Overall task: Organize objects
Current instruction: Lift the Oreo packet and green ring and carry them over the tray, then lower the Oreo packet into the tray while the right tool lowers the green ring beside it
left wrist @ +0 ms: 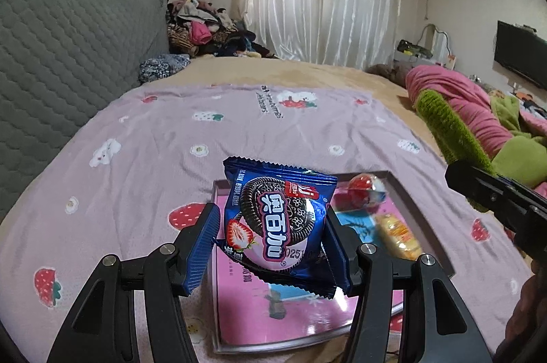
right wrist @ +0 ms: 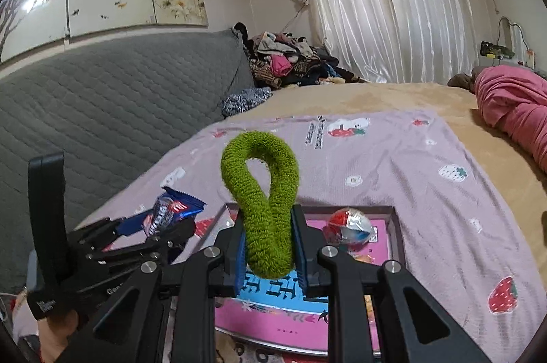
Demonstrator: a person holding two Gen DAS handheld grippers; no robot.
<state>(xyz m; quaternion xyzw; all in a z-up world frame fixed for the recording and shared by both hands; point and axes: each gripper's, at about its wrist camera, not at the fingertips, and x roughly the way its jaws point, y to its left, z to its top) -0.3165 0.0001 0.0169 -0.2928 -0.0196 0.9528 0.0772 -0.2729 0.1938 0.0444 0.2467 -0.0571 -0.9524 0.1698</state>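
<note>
My left gripper (left wrist: 270, 240) is shut on a blue Oreo packet (left wrist: 277, 223) and holds it above the near left part of a shallow box (left wrist: 415, 209) with a pink printed bottom. The box holds a red and silver wrapped candy (left wrist: 367, 190) and a yellow wrapped snack (left wrist: 398, 234). My right gripper (right wrist: 270, 255) is shut on a green fuzzy hair loop (right wrist: 263, 195) above the same box (right wrist: 398, 226). The candy (right wrist: 348, 224) lies just right of it. The left gripper with the packet (right wrist: 171, 209) shows at left in the right wrist view.
The box sits on a lilac strawberry-print cloth (left wrist: 171, 137) spread over a tan bed (left wrist: 307, 70). A grey quilted headboard (left wrist: 68, 38) stands at left, a clothes pile (left wrist: 208, 31) at the back, and pink and green bedding (left wrist: 478, 110) at right.
</note>
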